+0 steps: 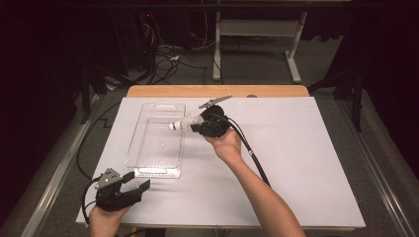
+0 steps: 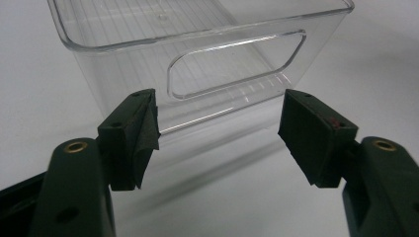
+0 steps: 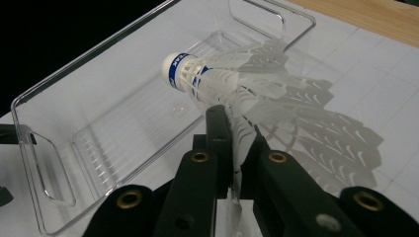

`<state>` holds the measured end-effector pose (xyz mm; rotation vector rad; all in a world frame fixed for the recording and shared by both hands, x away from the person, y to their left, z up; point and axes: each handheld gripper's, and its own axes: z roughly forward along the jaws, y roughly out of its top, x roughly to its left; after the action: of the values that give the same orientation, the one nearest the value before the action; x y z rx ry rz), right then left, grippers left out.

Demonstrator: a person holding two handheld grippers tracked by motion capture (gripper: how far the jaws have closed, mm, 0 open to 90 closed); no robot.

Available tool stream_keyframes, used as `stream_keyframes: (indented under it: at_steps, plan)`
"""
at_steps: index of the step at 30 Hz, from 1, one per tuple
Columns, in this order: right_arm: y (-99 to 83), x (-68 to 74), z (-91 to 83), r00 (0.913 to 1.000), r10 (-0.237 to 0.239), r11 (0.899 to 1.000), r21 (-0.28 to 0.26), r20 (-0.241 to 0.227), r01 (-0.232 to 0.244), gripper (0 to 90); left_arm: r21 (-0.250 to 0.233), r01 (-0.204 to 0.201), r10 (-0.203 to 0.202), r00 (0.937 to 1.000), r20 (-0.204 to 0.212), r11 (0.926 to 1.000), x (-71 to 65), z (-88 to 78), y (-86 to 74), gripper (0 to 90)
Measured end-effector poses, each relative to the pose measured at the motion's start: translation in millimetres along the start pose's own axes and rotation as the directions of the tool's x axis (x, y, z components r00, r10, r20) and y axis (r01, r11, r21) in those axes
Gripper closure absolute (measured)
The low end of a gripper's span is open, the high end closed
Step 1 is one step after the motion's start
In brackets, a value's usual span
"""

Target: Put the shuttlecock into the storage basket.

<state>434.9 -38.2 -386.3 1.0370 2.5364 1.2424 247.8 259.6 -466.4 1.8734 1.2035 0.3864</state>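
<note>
The shuttlecock (image 3: 217, 81) is white, with a blue band around its round cork head. It is in the air, held over the right long edge of the clear plastic tray (image 1: 143, 133), with the head pointing toward the inside of the tray. In the right gripper view its feather skirt is pinched between the two black jaws, which stand very close together, so the right tongs (image 1: 196, 125) are clenched on the shuttlecock by the skirt. The shadow of the feathers falls on the white sheet (image 1: 296, 163) beside the tray.

The tray is long and transparent, with a cut-out handle at each short end, and it lies on the white sheet that covers the table (image 1: 163, 91). Nothing lies inside it.

The left tongs (image 1: 139, 180) are near the front left corner of the sheet, just in front of the near short end of the tray. In the left gripper view their jaws stand wide apart with nothing between them, so they are released, and they face the handle opening without touching it.
</note>
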Motion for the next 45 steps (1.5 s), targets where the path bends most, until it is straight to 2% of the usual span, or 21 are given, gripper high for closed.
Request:
stream_keyframes:
  at_steps: [19,31,45]
  plan:
    - [16.3,14.8,25.5,0.9993,-0.028,0.999,0.016,-0.025,0.028,89.1,0.003,-0.002,0.002,1.0000,0.001,1.0000,0.1,0.1,0.1,32.4]
    - [22.7,22.2,39.4,0.9989,-0.028,0.999,0.024,-0.038,0.029,89.1,0.002,0.001,-0.001,1.0000,0.005,1.0000,0.1,0.6,0.4,32.4]
    - [30.9,30.3,59.6,0.9983,-0.044,0.997,0.056,-0.039,0.046,89.0,0.004,-0.001,0.000,1.0000,0.007,1.0000,0.2,0.7,0.5,32.4]
